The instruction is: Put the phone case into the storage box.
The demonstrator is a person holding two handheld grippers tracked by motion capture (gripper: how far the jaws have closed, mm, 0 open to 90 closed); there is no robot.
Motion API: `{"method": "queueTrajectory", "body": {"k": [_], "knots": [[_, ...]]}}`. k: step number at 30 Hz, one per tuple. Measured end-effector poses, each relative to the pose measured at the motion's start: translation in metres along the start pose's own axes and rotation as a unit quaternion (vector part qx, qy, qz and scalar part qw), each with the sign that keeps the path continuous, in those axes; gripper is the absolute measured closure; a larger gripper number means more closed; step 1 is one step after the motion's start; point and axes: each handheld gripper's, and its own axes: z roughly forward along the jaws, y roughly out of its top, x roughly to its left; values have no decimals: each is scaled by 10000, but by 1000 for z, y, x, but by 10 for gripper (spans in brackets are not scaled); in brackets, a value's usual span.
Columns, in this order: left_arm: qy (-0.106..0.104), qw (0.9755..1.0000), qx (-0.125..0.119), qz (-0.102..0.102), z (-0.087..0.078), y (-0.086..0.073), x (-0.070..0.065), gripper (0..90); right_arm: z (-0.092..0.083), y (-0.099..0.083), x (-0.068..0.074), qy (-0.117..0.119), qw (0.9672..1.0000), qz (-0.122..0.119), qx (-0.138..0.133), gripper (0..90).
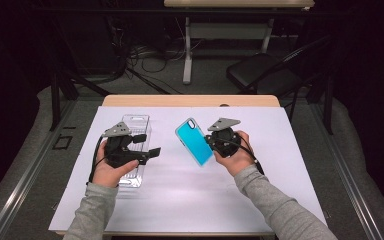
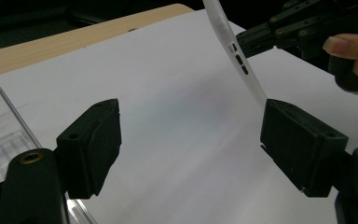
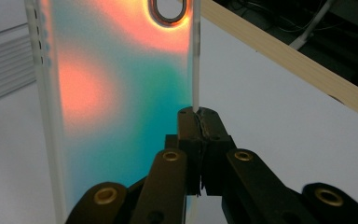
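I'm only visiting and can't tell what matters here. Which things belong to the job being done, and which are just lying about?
Part of the job:
- phone case, blue, clamped at one edge by the right gripper
- left gripper, jaws apart, nothing between them
- clear plastic tray beneath the left gripper

Just lying about:
- black chair beyond the table
- cables on the floor

Phone case [image 1: 195, 141] right of clear tray [image 1: 133, 150] on table [image 1: 190, 195]

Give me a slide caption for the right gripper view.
Right gripper pinches the teal phone case by its edge above the white table.
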Motion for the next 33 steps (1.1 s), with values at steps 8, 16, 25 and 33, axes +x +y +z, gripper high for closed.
{"method": "queueTrajectory", "body": {"k": [8,16,25,33], "knots": [[-191,9997,-116,-34,4,-1,-5,280,0,0,8,-119,9992,190,-343,892],[-311,9992,-244,-87,9,-1,-11,338,2,-2,16,-169,9973,378,-606,892],[-398,9983,-384,-179,12,-4,-16,412,4,-1,24,-166,9954,448,-836,892],[-452,9976,-388,-352,16,-5,-21,455,4,0,27,-159,9936,510,-994,892]]}}
